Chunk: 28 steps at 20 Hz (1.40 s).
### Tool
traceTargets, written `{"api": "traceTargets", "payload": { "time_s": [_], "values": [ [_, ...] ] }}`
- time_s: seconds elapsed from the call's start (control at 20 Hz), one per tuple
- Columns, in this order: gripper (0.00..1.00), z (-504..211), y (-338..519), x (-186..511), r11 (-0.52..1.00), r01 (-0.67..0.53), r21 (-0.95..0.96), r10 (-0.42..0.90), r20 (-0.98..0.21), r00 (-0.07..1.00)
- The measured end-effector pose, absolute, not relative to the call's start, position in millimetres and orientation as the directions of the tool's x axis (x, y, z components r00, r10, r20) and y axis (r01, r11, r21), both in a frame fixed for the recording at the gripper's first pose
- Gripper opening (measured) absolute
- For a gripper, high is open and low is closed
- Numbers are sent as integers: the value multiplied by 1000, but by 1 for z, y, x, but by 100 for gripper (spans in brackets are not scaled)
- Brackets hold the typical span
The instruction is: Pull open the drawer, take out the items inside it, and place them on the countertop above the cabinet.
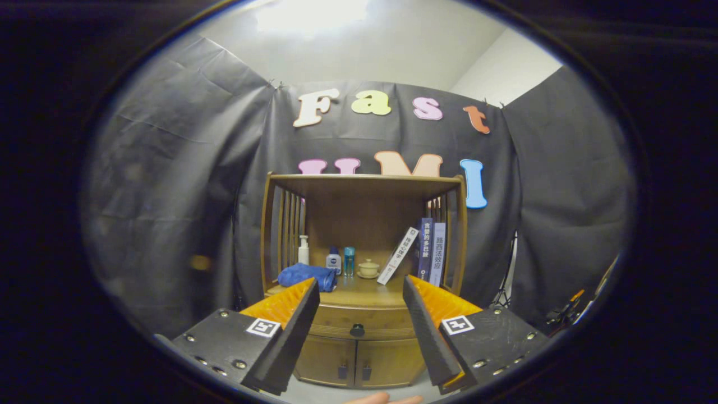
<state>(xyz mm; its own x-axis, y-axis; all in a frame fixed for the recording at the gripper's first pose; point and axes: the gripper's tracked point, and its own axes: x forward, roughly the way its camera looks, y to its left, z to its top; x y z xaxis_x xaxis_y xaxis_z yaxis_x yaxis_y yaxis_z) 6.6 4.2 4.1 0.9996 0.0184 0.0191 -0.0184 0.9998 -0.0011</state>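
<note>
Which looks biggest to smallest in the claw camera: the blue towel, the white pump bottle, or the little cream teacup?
1. Crumpled blue cloth towel.
2. Slim white plastic pump bottle.
3. Small cream ceramic lidded teacup.
All three sit on the wooden cabinet's countertop, about equally far, so the order seems fair. The open claw hovers before the shut drawer.

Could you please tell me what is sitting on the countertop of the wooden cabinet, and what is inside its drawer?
On the countertop: blue cloth, pump bottle, two small bottles, lidded cup, books. The drawer is closed, hiding its contents. The gripper is open, short of it.
</note>
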Motion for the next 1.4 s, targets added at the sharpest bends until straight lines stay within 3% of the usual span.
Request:
{"api": "traceTargets", "payload": {
  "time_s": [0.8,1.4],
  "values": [
    [89,-38,12,57,998,-21,55,22,-18,1000],
    [89,-135,44,140,990,-92,107,109,-168,980]
  ]
}}
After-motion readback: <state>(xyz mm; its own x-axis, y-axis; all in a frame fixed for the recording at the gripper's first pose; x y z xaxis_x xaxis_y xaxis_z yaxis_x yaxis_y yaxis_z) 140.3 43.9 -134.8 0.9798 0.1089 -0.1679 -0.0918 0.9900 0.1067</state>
